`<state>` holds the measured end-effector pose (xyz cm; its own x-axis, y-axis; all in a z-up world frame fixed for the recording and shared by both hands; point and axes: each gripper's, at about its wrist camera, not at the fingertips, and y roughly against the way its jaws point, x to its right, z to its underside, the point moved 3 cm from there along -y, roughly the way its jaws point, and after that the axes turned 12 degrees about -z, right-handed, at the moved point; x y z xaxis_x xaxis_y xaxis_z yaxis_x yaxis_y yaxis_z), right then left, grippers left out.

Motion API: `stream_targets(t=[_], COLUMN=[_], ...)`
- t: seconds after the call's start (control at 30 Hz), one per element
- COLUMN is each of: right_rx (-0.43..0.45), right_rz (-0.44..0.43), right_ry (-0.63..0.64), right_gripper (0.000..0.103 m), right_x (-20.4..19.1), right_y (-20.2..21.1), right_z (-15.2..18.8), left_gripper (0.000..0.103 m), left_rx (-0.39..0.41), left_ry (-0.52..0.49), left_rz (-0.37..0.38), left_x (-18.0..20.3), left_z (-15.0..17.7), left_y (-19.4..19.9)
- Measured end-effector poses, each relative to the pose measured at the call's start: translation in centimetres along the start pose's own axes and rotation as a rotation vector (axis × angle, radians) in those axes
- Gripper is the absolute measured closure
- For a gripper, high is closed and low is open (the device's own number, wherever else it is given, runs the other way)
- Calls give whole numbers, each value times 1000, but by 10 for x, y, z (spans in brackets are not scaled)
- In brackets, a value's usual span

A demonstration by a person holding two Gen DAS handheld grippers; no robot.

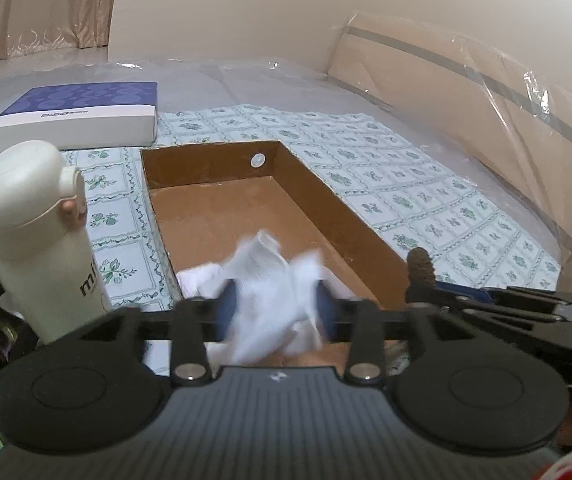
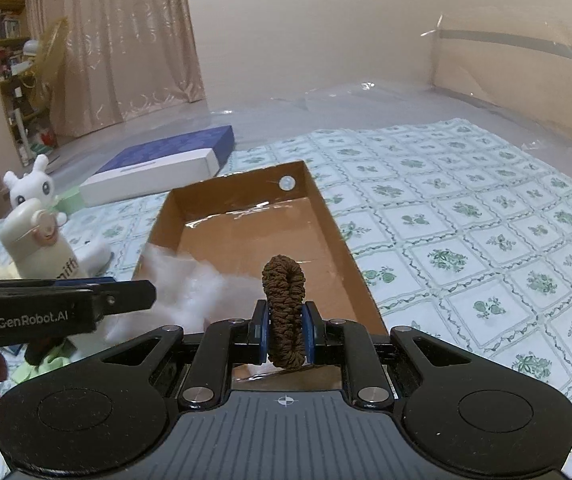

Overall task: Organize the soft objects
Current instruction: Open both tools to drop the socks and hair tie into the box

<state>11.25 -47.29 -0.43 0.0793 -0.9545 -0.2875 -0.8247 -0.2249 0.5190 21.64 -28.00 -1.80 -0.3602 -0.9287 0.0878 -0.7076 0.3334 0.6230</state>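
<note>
White cloth (image 1: 274,300) between left claw (image 1: 277,307) pads

My tongs' matt black plastic jaws pinched a rough, ribbed brown hair tie (image 2: 284,304). Soft white cloth (image 1: 274,292) lay in the plain matt cardboard box (image 1: 326,200), on a printed cotton sheet (image 2: 466,220).

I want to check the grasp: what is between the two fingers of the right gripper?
A brown scrunchie, standing upright and pinched by both pads of the right gripper over the cardboard box, in the right wrist view.
</note>
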Motion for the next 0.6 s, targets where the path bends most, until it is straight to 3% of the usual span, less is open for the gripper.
stream_targets(t=[0.3, 0.6], right_rx=[-9, -2], right_rz=[-13, -15], right_ry=[-17, -17], right_gripper=[86, 86], right_x=[4, 5], right_y=[-8, -15], right_z=[4, -1], left_gripper=[59, 59], left_rx=[13, -3], left_ry=[-48, -30], left_rz=[-36, -39], left_x=[-5, -13], left_z=[18, 34], left_y=[15, 25])
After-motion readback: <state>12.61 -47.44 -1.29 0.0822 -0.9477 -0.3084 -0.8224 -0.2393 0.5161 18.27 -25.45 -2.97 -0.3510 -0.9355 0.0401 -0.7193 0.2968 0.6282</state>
